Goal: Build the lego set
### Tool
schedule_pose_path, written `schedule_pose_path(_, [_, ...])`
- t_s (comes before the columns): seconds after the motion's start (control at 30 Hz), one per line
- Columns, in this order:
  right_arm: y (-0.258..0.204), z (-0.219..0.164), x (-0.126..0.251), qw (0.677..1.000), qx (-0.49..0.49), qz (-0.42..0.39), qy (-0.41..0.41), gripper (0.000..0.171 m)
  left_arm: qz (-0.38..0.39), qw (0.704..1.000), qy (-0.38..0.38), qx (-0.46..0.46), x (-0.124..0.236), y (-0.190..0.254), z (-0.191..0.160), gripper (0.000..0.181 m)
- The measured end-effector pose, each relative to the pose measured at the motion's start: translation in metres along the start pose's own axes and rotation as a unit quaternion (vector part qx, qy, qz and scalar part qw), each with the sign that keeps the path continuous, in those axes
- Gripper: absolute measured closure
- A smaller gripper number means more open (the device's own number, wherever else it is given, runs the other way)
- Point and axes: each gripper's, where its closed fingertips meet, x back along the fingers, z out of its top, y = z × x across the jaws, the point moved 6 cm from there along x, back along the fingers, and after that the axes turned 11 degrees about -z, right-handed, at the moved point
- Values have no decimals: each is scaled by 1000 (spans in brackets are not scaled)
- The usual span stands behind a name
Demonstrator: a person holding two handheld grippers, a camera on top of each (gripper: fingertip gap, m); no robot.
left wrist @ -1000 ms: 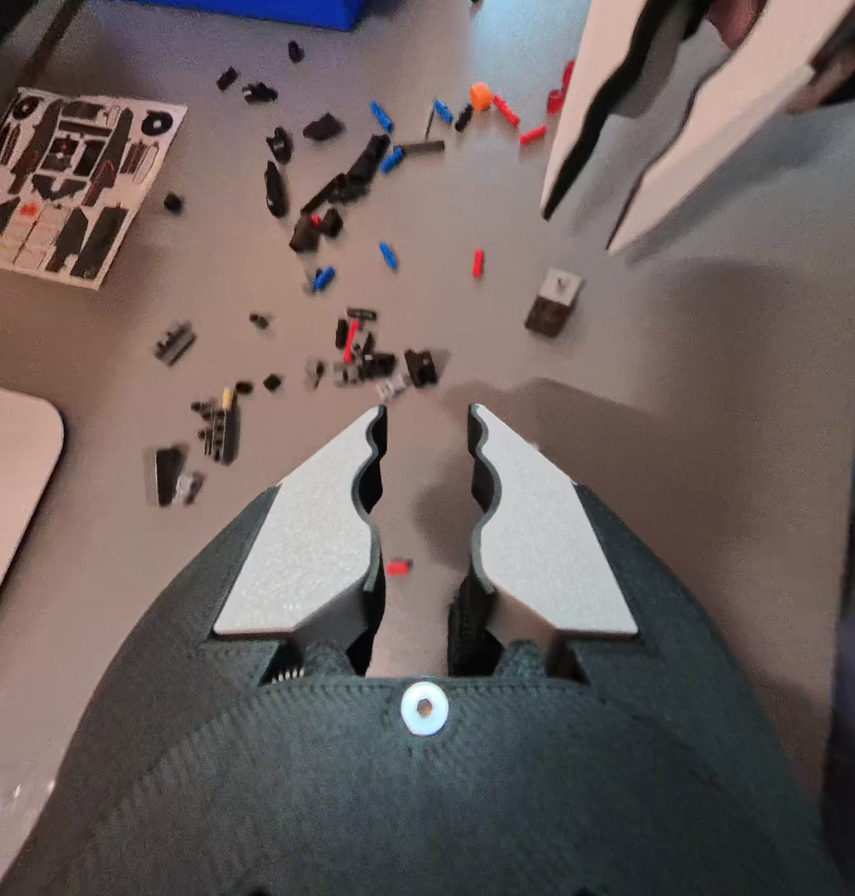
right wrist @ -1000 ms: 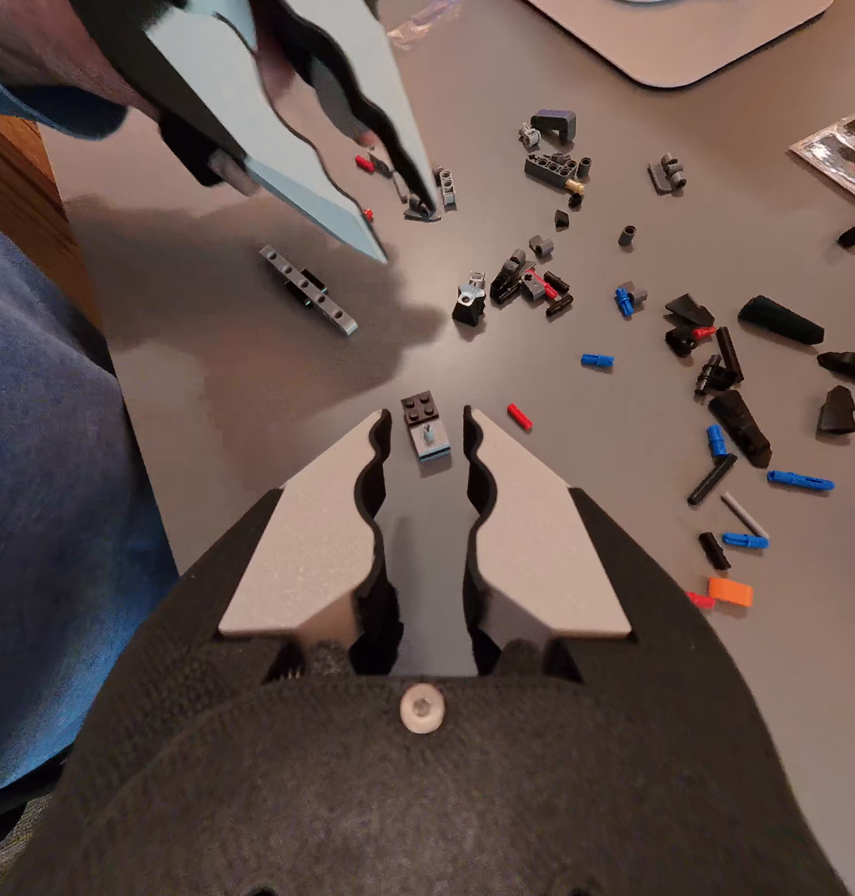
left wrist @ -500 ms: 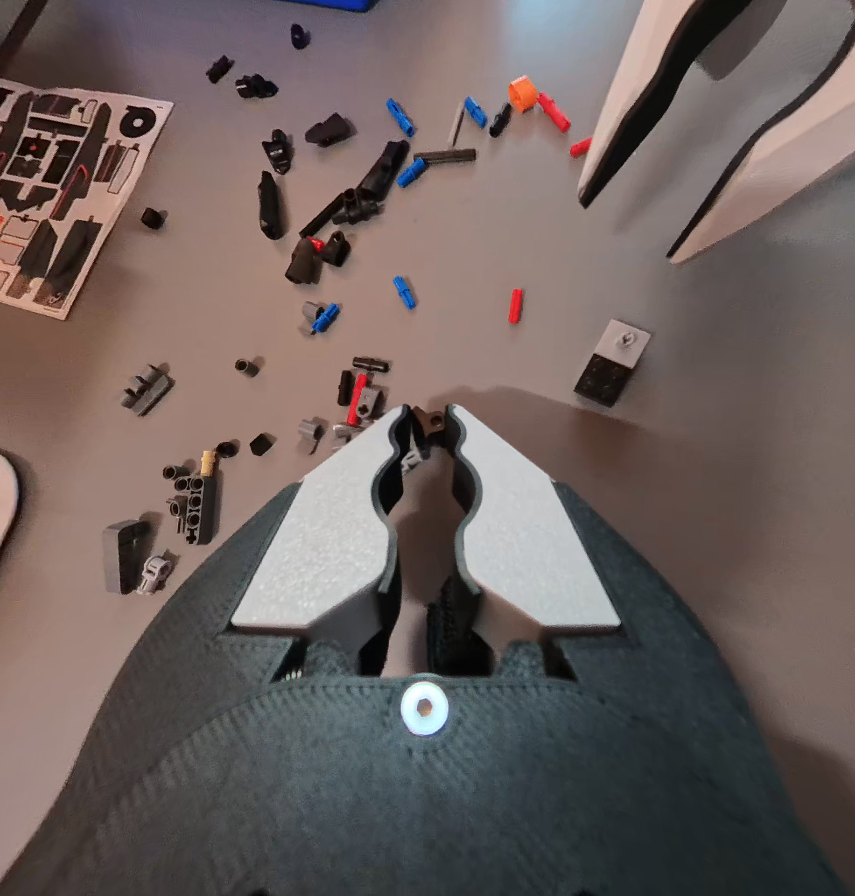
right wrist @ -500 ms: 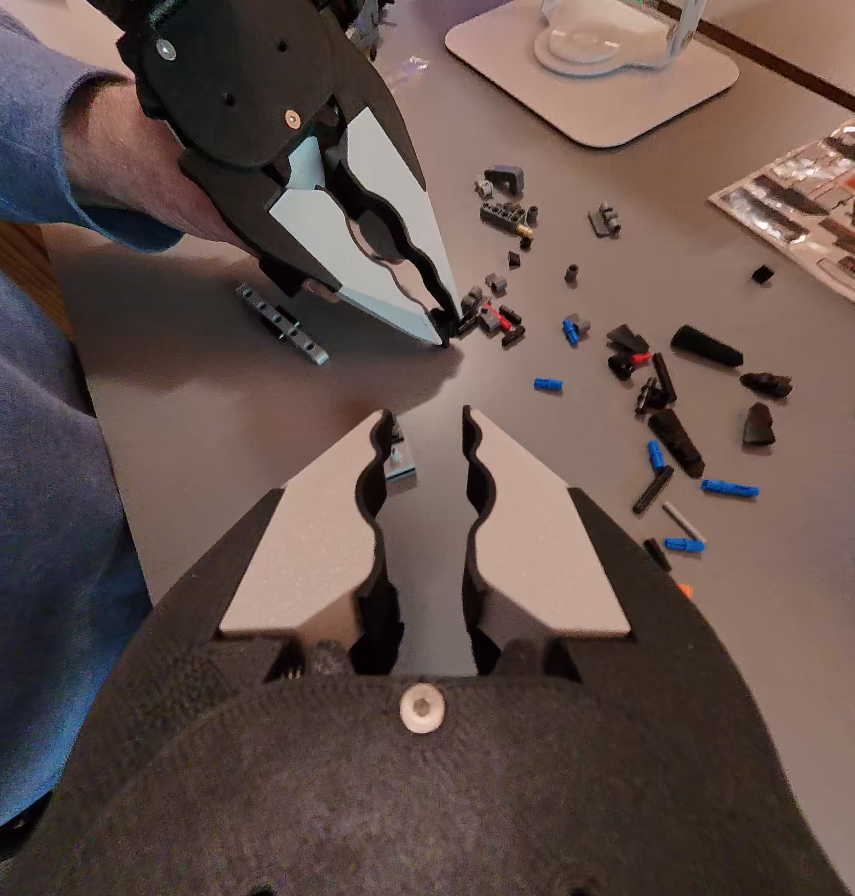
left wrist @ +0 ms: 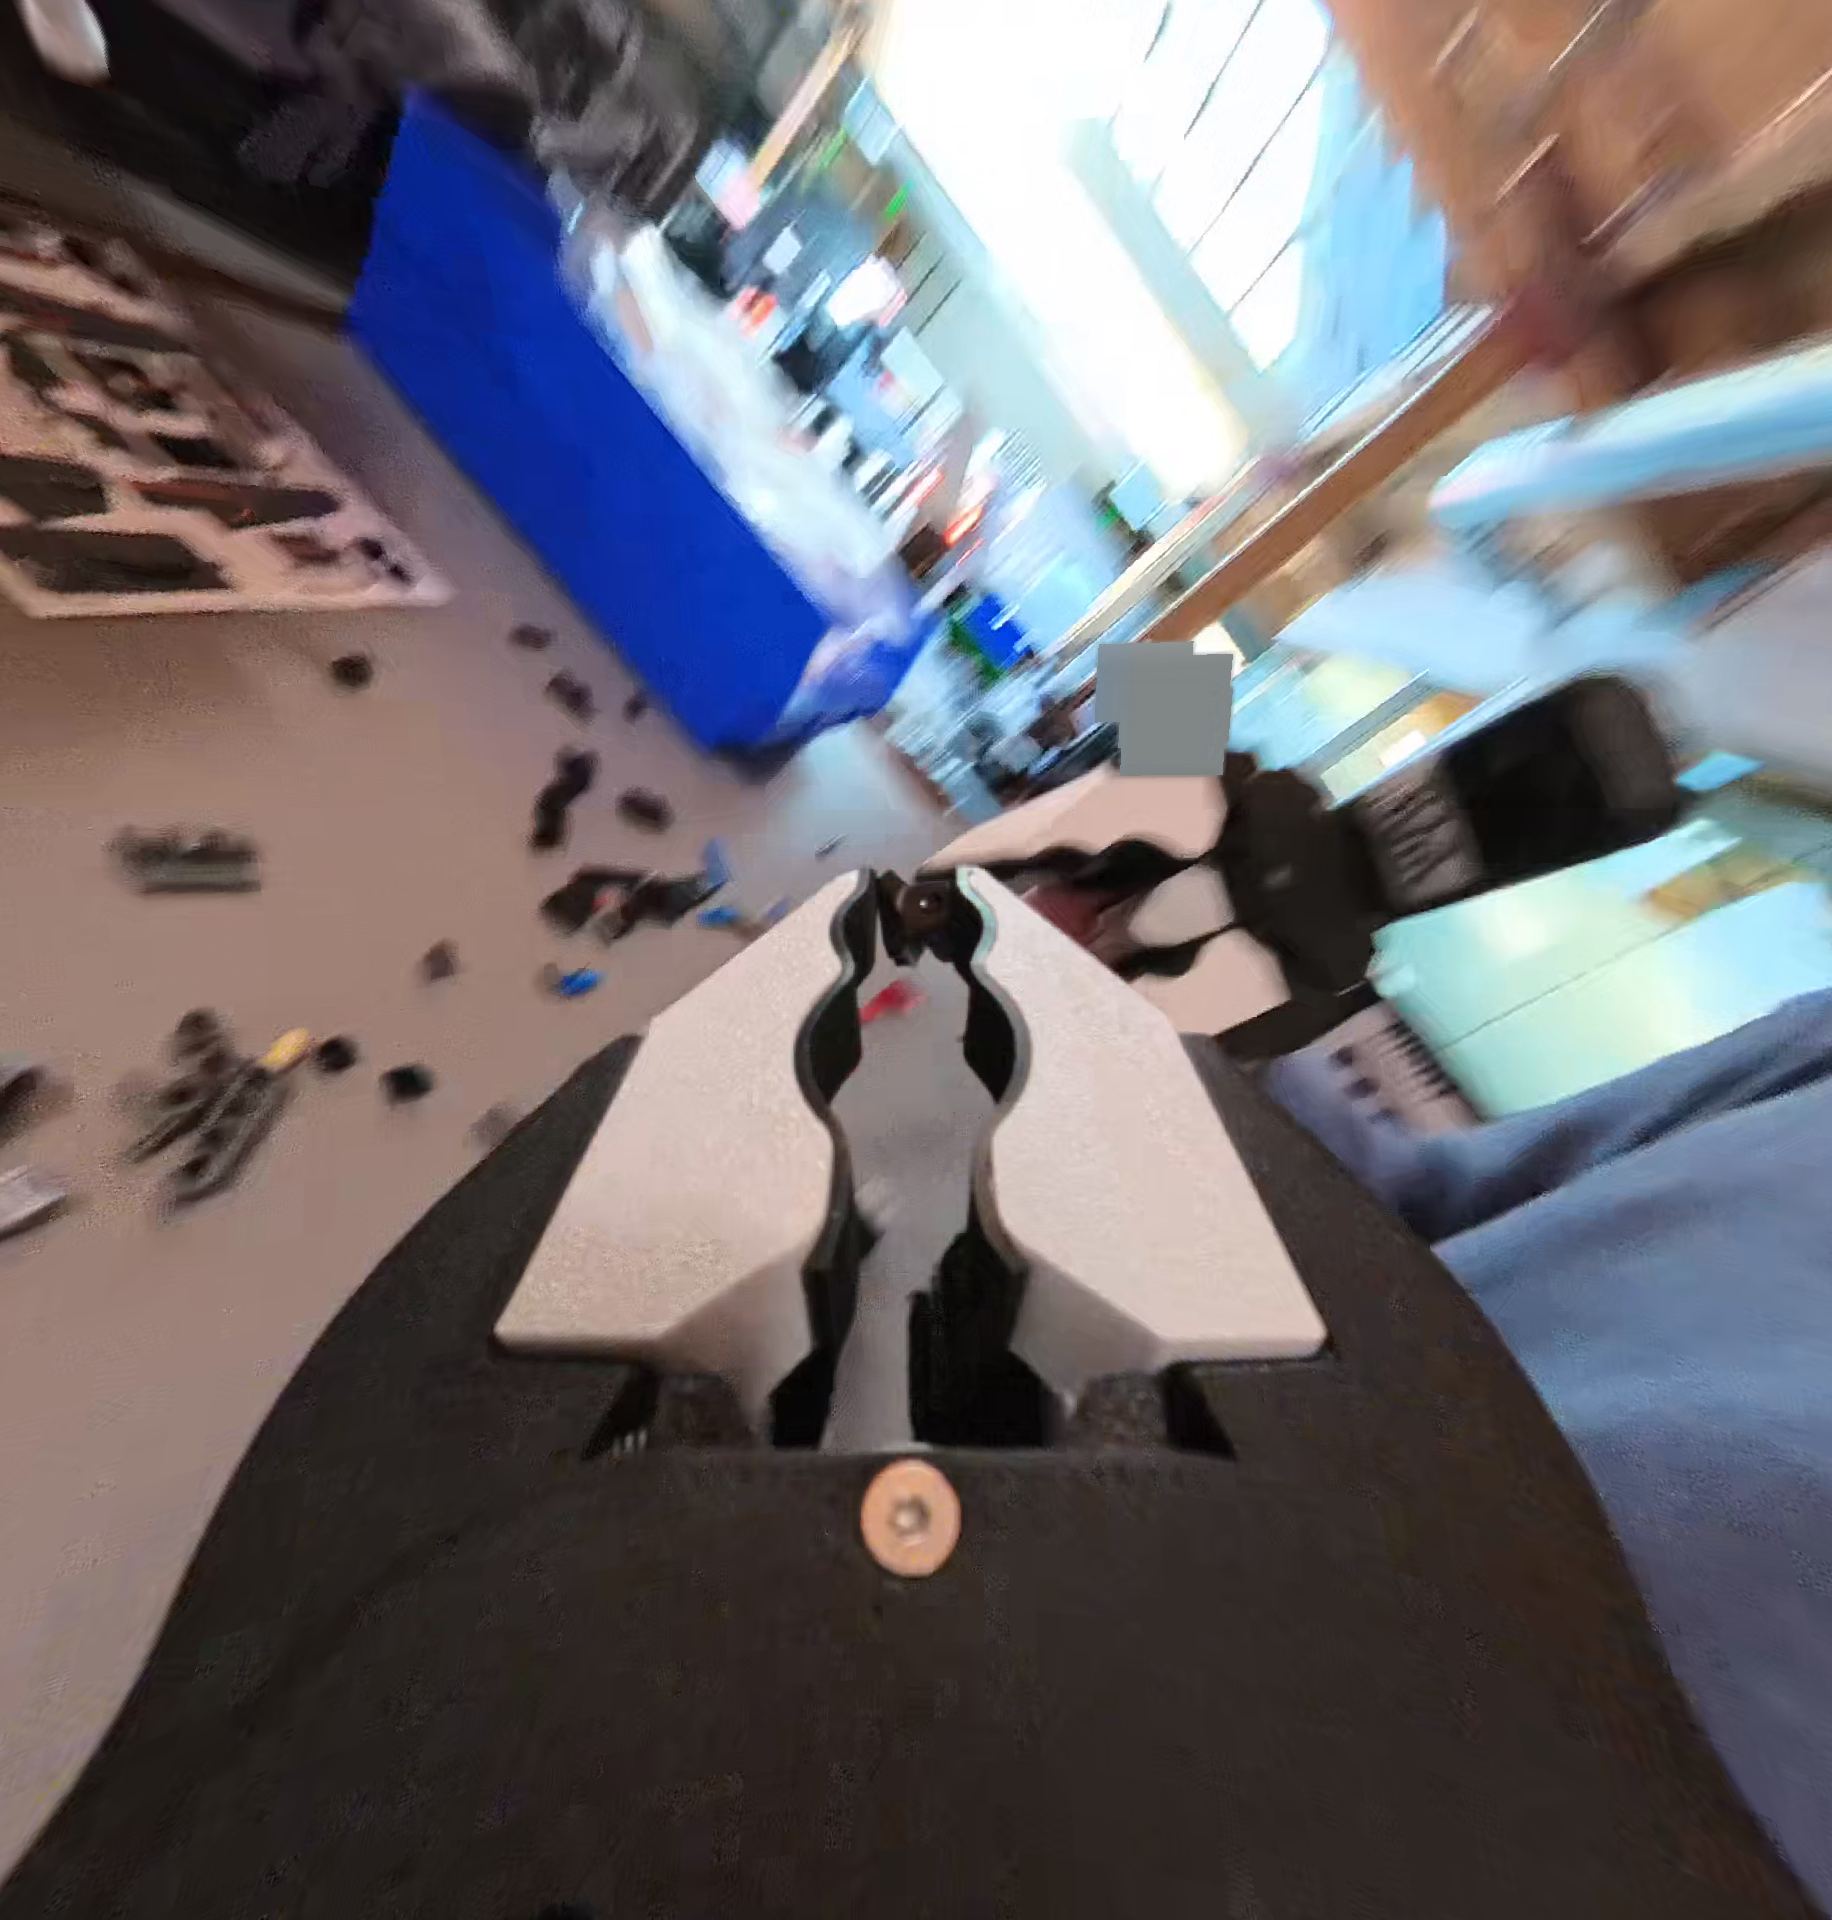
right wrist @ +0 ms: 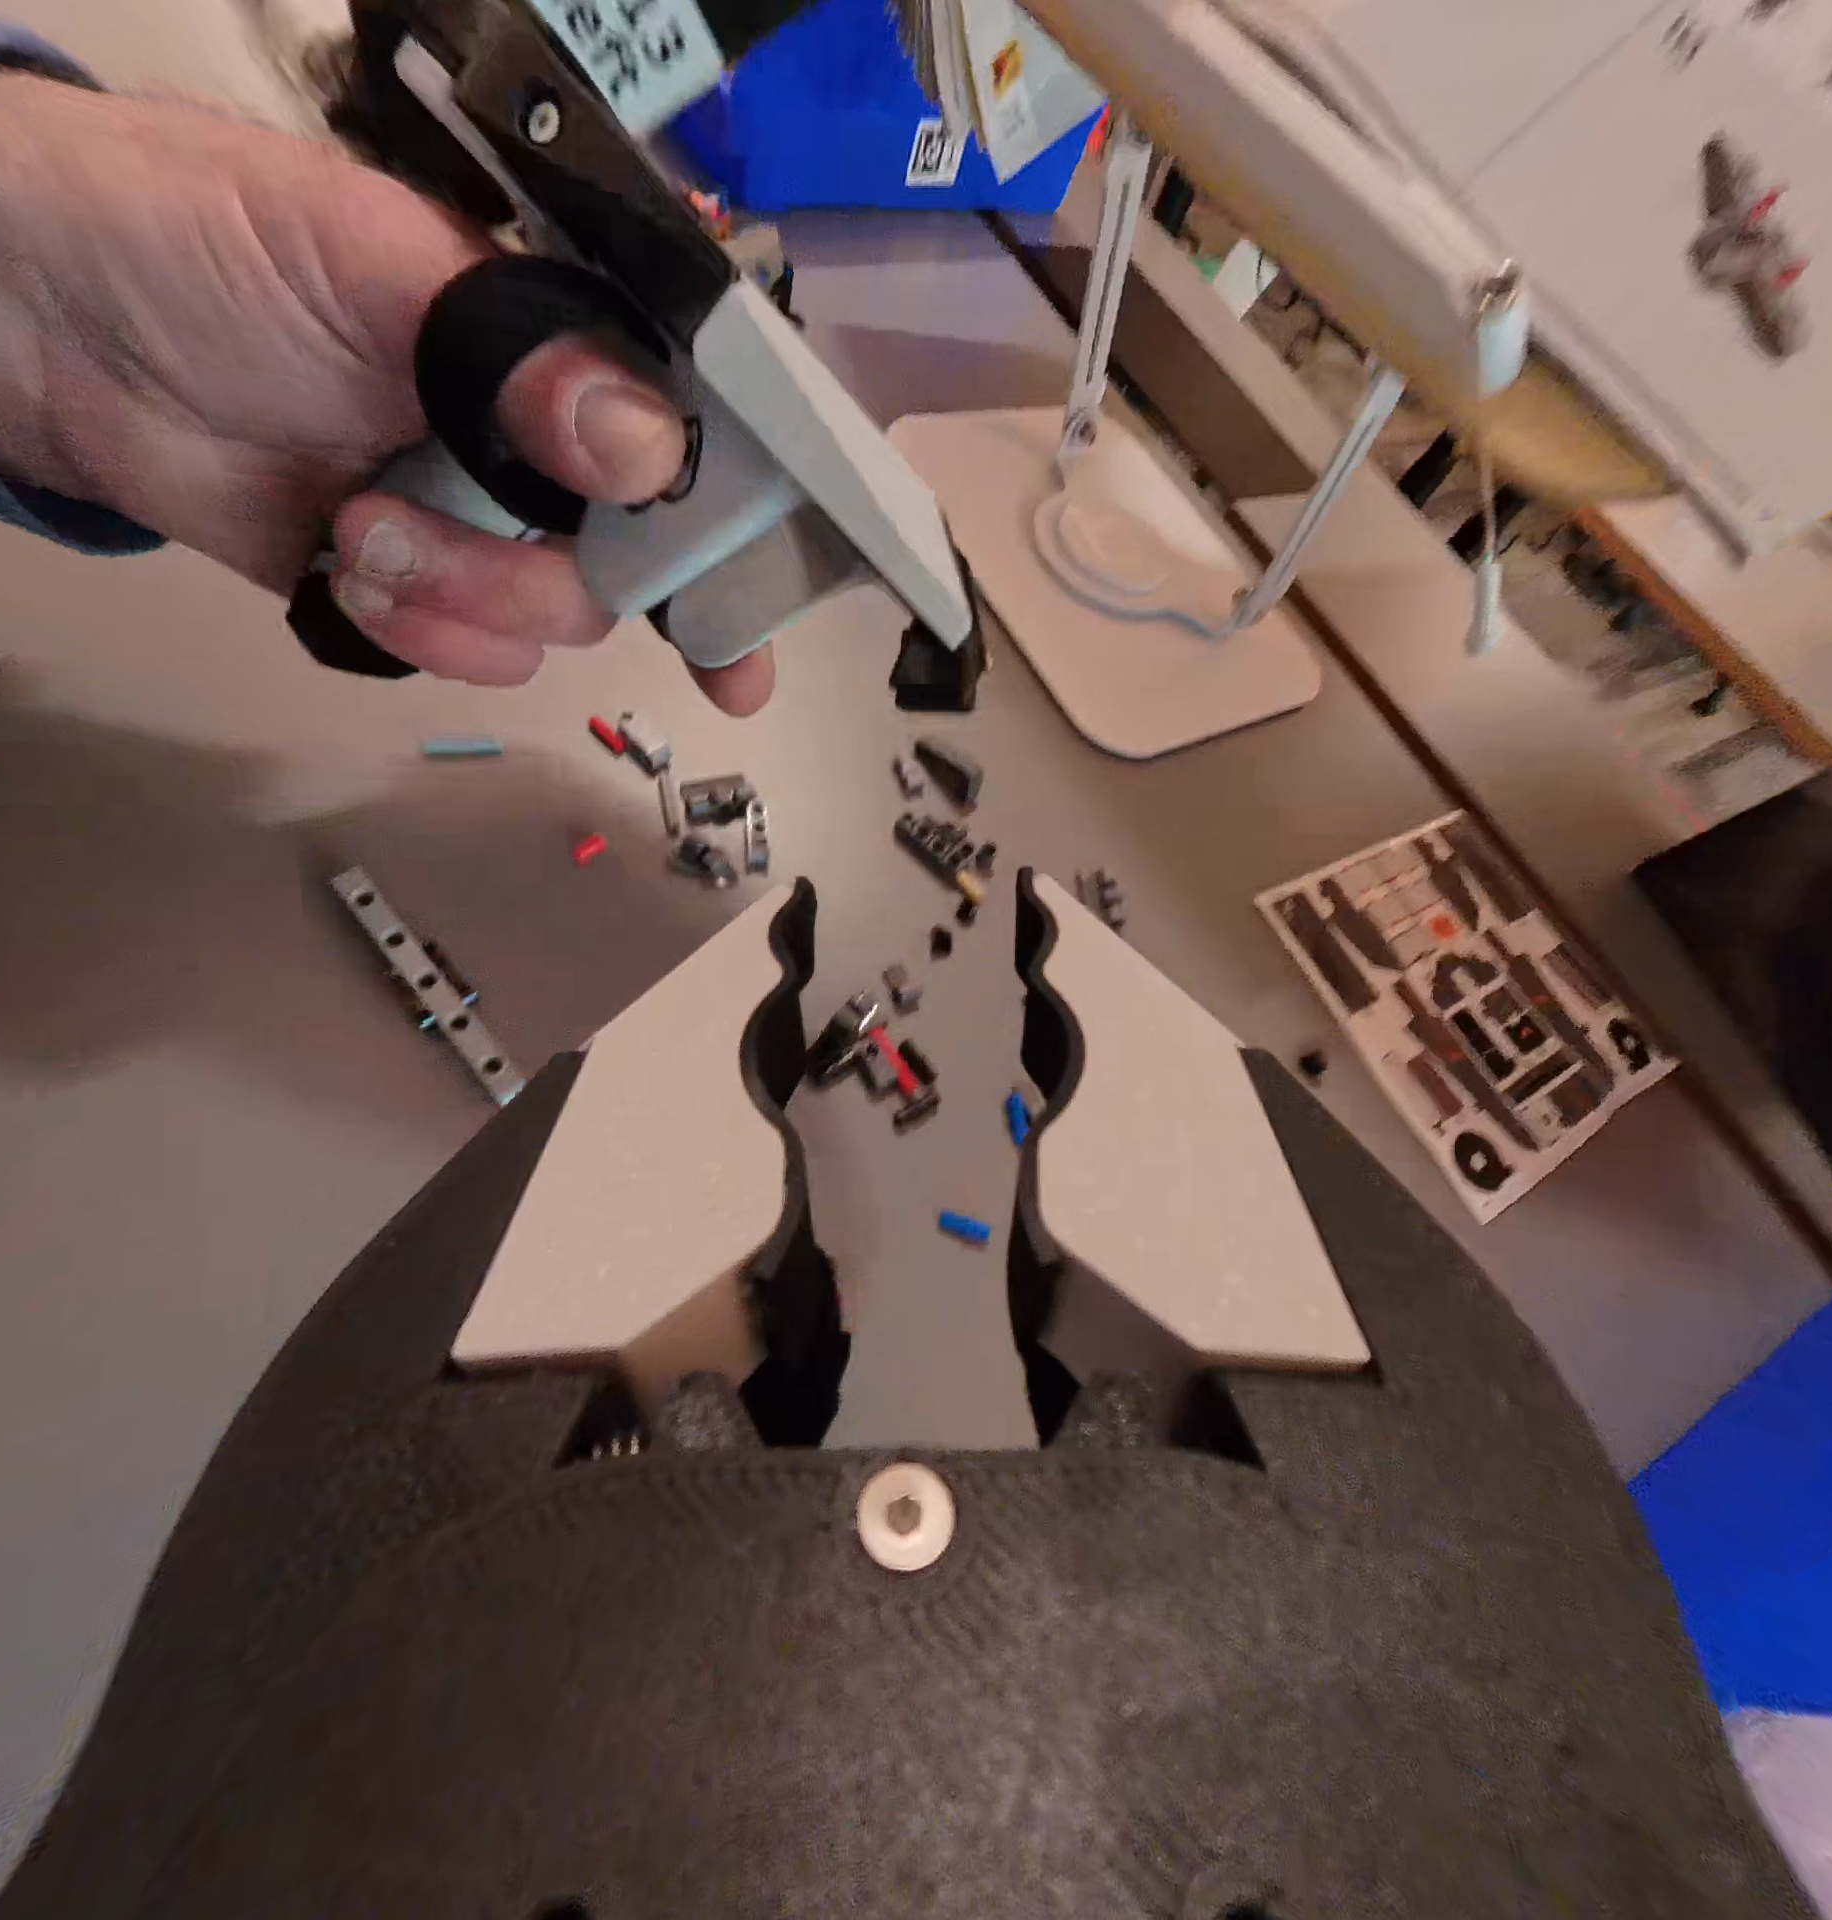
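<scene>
Grey-faced right gripper (right wrist: 914,914), nearest in its own view: jaws spread wide, nothing between them, poised above the table (right wrist: 164,1195) and touching no part. Beneath its gap: scattered loose pieces (right wrist: 876,1055), black, grey, red and blue, lying flat. Left of that gap: long grey holed beam (right wrist: 424,987), long axis running from near toward far. Further off and up-left: left gripper (right wrist: 938,623), held in a hand (right wrist: 268,395), jaws clenched on a small black piece (right wrist: 933,670), lifted clear of the table. Same piece in the left wrist view (left wrist: 917,920): pinched at the very fingertips (left wrist: 979,894), round hole facing the camera. Key relation: carried piece ahead of and above the right gripper, left gripper nearer to it by far; probable next step, mating or handover, not yet begun. Farthest: sticker sheet (right wrist: 1463,1008) at right, pale stand base (right wrist: 1151,623) beyond.
</scene>
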Motion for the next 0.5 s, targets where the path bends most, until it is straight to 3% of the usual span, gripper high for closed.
schedule_pose_path(0.03, [1, 7, -1, 1000, 1, -3, 11, 135, -42, 998, 41, 19, 5, 4, 8, 170])
schedule_pose_path(0.2, [8, 35, 0, 998, -5, -17, 61, 135, -165, 972, 150, 76, 25, 9, 28, 170])
schedule_pose_path(0.5, [1, 66, 0, 993, 44, -52, 99, 137, -234, 953, 152, 115, 10, 14, 23, 169])
